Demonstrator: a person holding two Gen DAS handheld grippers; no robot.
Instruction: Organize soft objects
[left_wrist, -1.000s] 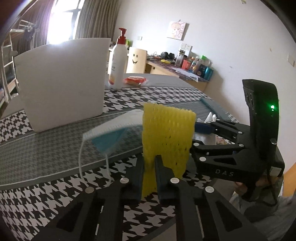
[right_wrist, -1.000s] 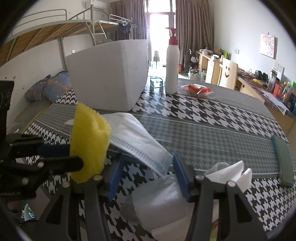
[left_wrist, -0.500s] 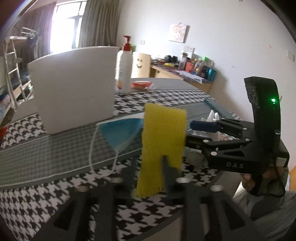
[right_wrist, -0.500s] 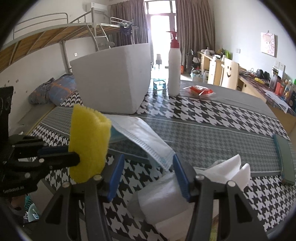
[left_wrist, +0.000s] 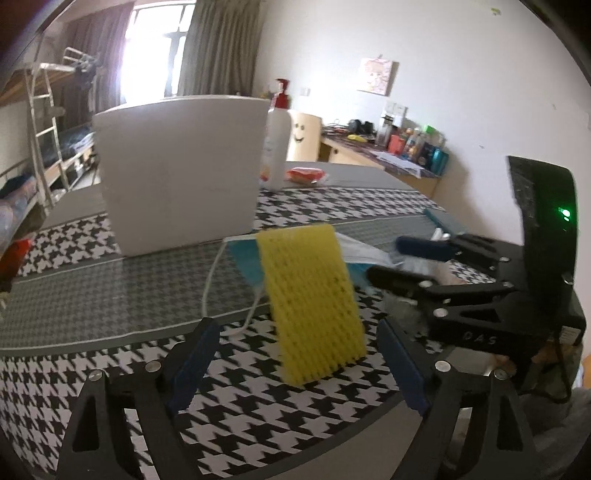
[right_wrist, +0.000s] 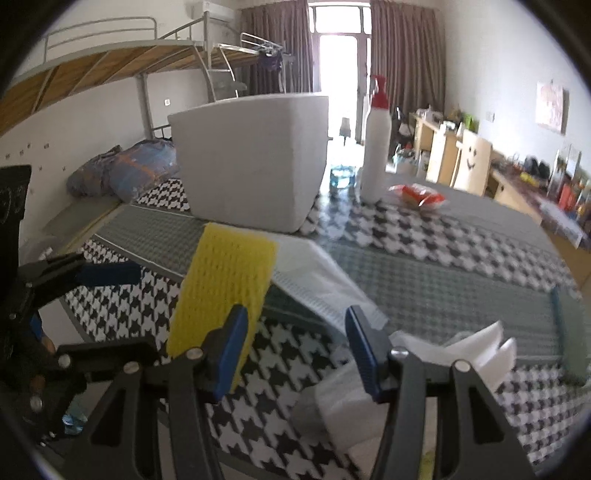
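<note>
A yellow foam net sleeve (left_wrist: 314, 302) stands tilted between the open jaws of my left gripper (left_wrist: 295, 369), free of both fingers. It also shows in the right wrist view (right_wrist: 221, 291). A blue and white face mask (left_wrist: 251, 258) lies on the table behind it, white side up in the right wrist view (right_wrist: 317, 284). My right gripper (right_wrist: 295, 347) is open and empty, just right of the sleeve. A white tissue pack (right_wrist: 369, 398) lies under its right finger. The white foam box (left_wrist: 181, 173) stands behind.
A white pump bottle (right_wrist: 375, 147) and a red packet (right_wrist: 421, 195) sit at the far side of the houndstooth table (right_wrist: 443, 229). A grey-green flat object (right_wrist: 569, 317) lies at the right edge. The near table edge is under both grippers.
My left gripper was shut on the yellow sleeve and has opened. The sleeve now leans to the right between the fingers. The mask has dropped onto the table.
</note>
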